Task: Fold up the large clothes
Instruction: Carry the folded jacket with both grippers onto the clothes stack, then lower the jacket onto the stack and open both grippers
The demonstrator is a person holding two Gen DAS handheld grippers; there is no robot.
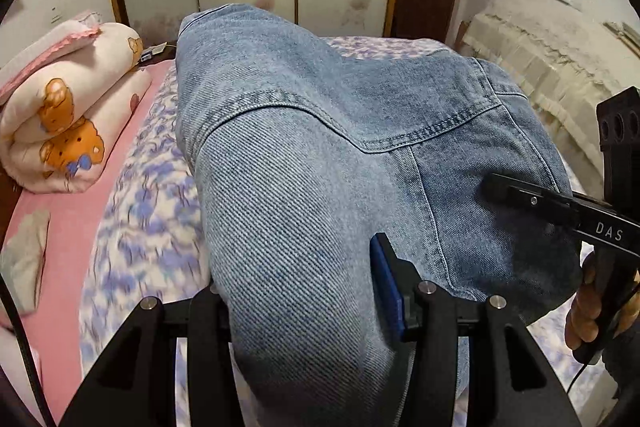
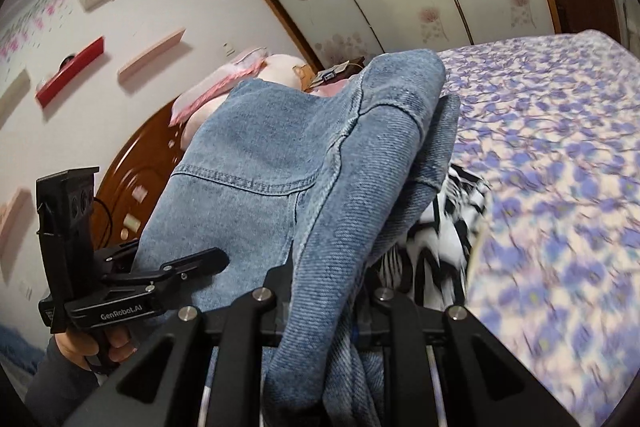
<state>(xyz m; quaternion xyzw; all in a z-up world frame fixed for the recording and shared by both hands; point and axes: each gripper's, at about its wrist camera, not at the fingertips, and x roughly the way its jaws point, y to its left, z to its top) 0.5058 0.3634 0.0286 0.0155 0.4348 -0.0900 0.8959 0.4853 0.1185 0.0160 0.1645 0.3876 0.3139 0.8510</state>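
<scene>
Denim garment [image 1: 320, 155] (jacket, judging by the yoke seams) was held up off the bed [image 1: 152, 211], stretched between both tongs and filling most of each wrist view. Left tongs [image 1: 304, 291] were clamped on a thick bunch of denim: cloth filled the gap between the fingers, the blue pad [image 1: 386, 287] pressed against it. Right tongs [image 2: 320, 301] were clenched on a narrower fold of the same denim, which draped over and down between the fingers.

Background blurred in both views, so I judged the step to be a carry or swing of the garment over the bed before laying it down.

A striped black-and-white cloth [image 2: 436, 227] lay on the bed just below the hanging denim.

Notes for doing the step well:
- keep both grips closed until the denim rests flat;
- hold the two tongs level and apart so the span stays taut;
- lower the free hem first, clear of the striped cloth and the rolled quilt [image 1: 68, 107];
- denim is heavy; slip at the narrower right grip seemed the likelier risk.
</scene>
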